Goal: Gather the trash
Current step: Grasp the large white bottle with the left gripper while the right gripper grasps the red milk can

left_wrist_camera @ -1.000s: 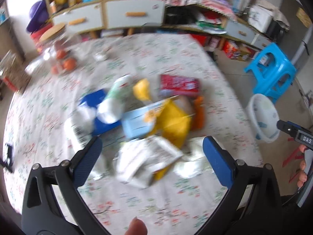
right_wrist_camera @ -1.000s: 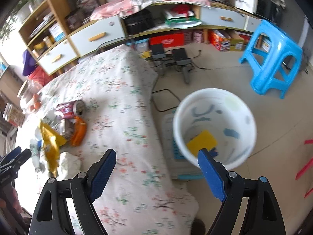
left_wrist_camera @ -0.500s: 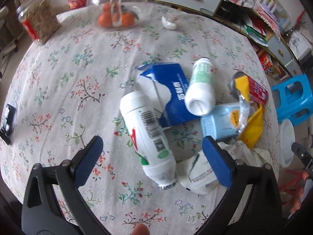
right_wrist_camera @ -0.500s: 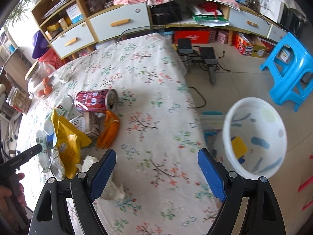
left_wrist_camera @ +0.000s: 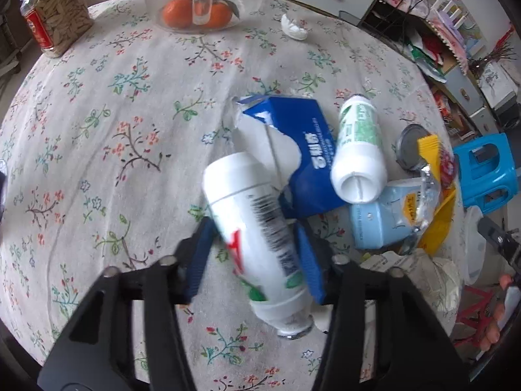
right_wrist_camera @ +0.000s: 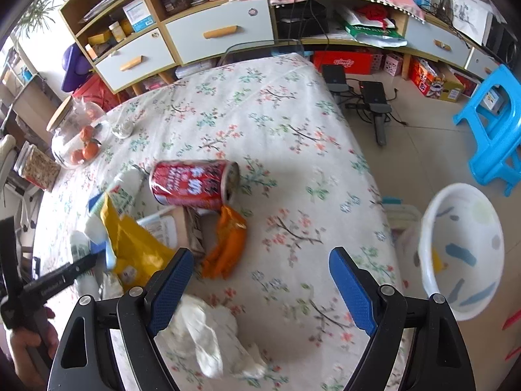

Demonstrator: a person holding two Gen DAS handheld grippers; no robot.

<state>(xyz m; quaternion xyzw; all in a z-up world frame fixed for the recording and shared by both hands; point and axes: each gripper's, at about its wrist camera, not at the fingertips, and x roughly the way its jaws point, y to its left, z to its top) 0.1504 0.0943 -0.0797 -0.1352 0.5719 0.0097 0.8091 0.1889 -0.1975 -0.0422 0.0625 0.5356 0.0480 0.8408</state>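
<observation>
The left gripper [left_wrist_camera: 252, 259] has two black plastic arms with triangular cut-outs, silver round screw heads at the joints, and blue ribbed pads [left_wrist_camera: 197, 260] on the fingers. The right gripper [right_wrist_camera: 260, 290] is built the same: black frame, silver screws, blue textured pads [right_wrist_camera: 350, 290]. In the right wrist view the left tool's black finger bears small white lettering, too blurred to read. The person's hand [right_wrist_camera: 29, 335] on its handle shows bare skin.

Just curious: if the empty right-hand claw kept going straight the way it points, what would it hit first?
Probably the flowered tablecloth between its open jaws; the orange wrapper lies just left of that line. Depth is unclear.
</observation>
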